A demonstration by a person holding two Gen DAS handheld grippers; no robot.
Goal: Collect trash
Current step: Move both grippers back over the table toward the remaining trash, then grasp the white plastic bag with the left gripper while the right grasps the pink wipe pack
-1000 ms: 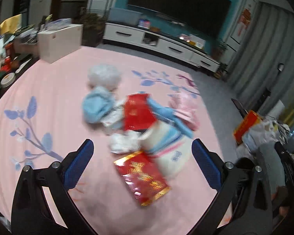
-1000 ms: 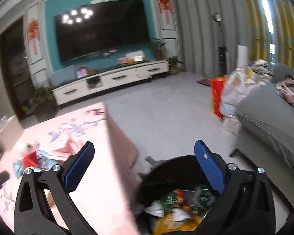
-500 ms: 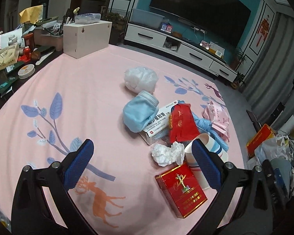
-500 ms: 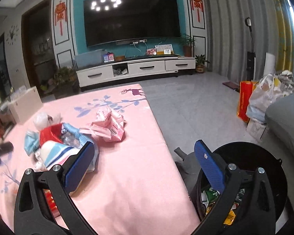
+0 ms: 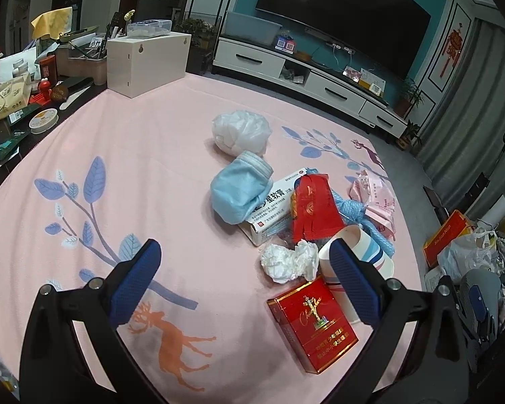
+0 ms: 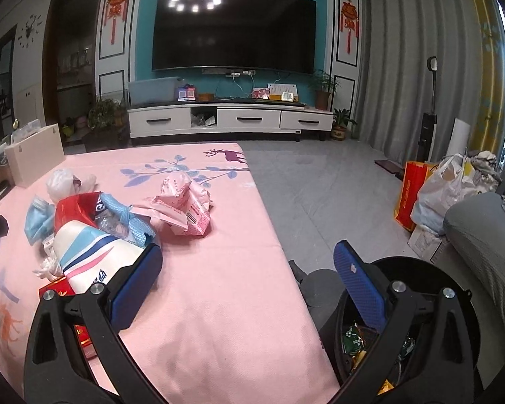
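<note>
Trash lies heaped on the pink tablecloth (image 5: 134,155): a red cigarette box (image 5: 313,328), a crumpled tissue (image 5: 289,261), a striped paper cup (image 5: 367,256) on its side, a red wrapper (image 5: 314,210), a blue face mask (image 5: 240,192), a white medicine box (image 5: 272,215), a white plastic bag (image 5: 240,131) and pink wrappers (image 5: 375,195). My left gripper (image 5: 244,281) hovers open just short of the tissue, holding nothing. My right gripper (image 6: 247,281) is open and empty over the table's right edge, beside the striped cup (image 6: 91,252) and pink wrappers (image 6: 185,205). A black bin (image 6: 421,330) with trash stands below on the right.
A beige wooden box (image 5: 148,62) and desk clutter (image 5: 17,94) fill the far left of the table. Shopping bags (image 6: 437,195) and a grey sofa (image 6: 484,245) stand on the right, past grey floor (image 6: 320,181). A TV cabinet (image 6: 229,121) lines the far wall.
The left gripper has pulled back and left, so the trash pile sits further right. The right gripper has swung from over the bin toward the table.
</note>
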